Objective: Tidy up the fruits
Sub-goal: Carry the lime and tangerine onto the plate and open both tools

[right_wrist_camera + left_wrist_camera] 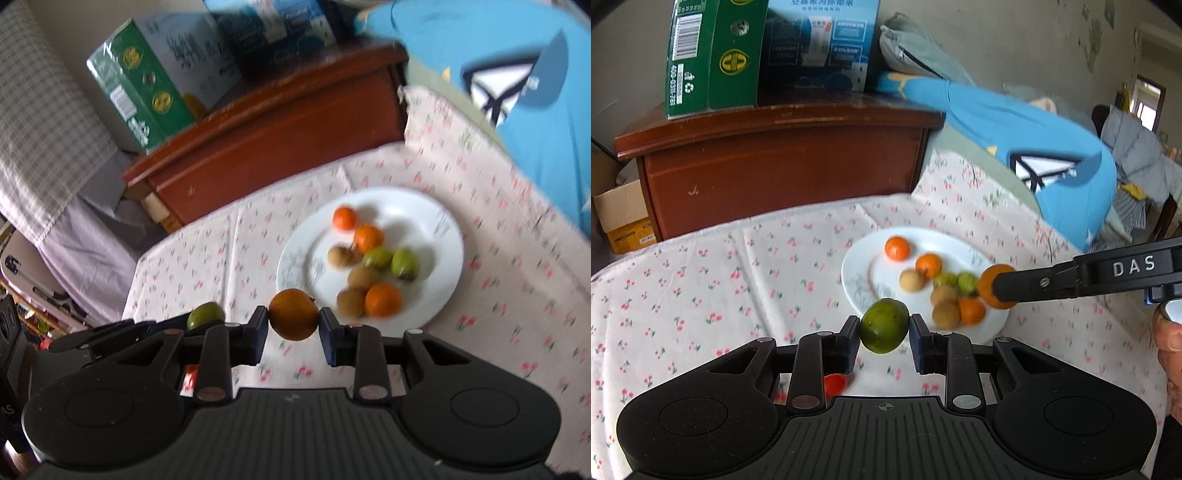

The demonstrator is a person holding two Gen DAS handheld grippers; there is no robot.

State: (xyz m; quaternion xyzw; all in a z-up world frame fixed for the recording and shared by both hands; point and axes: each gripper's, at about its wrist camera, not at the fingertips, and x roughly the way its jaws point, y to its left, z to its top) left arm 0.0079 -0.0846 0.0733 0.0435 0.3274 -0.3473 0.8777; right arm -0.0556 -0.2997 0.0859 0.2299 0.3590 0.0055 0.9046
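My left gripper (884, 326) is shut on a green fruit (884, 325) and holds it above the cloth, just short of a white plate (857, 269). My right gripper (293, 320) is shut on an orange fruit (293, 319), also short of the plate (443, 229). In the left wrist view the right gripper (997, 286) reaches in from the right with its orange fruit (988, 282) over the plate's right edge. The plate holds several small orange, green and tan fruits. A small red fruit (835, 384) lies on the cloth under the left gripper.
A floral cloth (720, 280) covers the surface. A brown wooden cabinet (783, 162) stands behind it with a green box (713, 55) and a blue box (816, 44) on top. A blue garment (1052, 155) lies at the back right. A cardboard box (622, 218) sits at far left.
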